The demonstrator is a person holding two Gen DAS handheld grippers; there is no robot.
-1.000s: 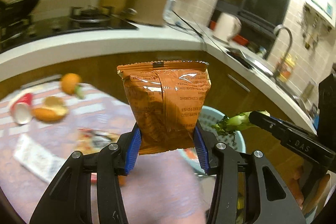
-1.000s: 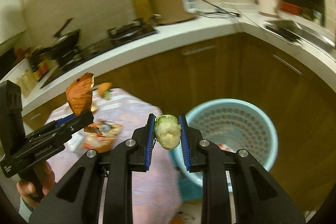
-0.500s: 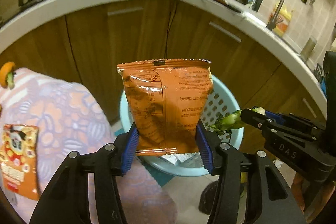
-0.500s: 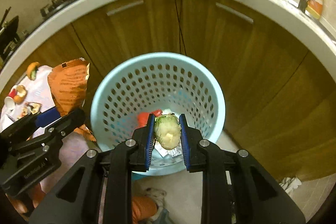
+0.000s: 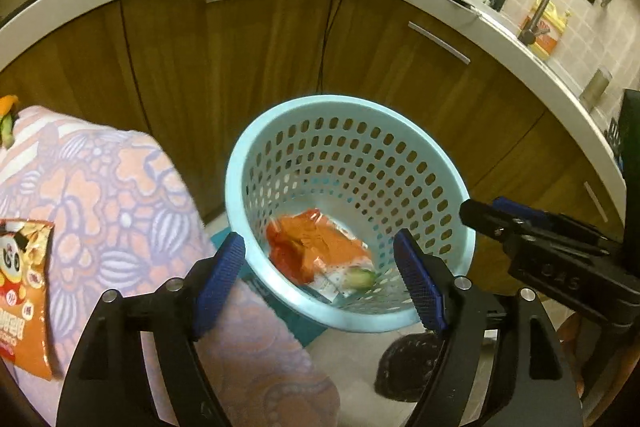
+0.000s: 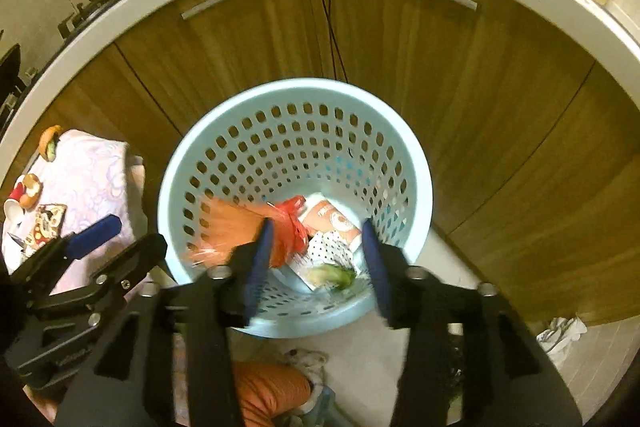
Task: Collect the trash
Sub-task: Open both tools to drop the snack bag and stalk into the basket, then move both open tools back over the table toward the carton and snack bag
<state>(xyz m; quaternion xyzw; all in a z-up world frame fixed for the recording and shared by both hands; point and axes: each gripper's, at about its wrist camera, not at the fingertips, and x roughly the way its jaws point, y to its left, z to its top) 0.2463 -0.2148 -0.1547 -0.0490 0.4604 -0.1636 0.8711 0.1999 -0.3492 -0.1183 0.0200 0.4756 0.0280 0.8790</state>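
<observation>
A light blue perforated basket (image 5: 256, 147) (image 6: 224, 107) stands on the floor by the cabinets. An orange snack bag (image 5: 320, 247) (image 6: 228, 231) lies inside it, blurred in the right wrist view. A green vegetable scrap (image 5: 360, 277) (image 6: 334, 273) lies on the basket floor among white and red wrappers (image 6: 332, 223). My left gripper (image 5: 324, 279) is open and empty above the basket's near rim. My right gripper (image 6: 316, 267) is open and empty above the basket, and it also shows in the left wrist view (image 5: 520, 223).
A table with a pink floral cloth (image 5: 112, 187) (image 6: 88, 179) stands left of the basket. On it lie an orange panda snack packet (image 5: 20, 287), a red cup (image 6: 16, 195) and food scraps (image 6: 50, 143). Wooden cabinets (image 5: 240, 47) and a white counter curve behind. A black cable (image 5: 326, 27) hangs down.
Both grippers opened over the basket. The orange snack bag dropped from the left gripper and the vegetable scrap from the right; both now lie in the basket.
</observation>
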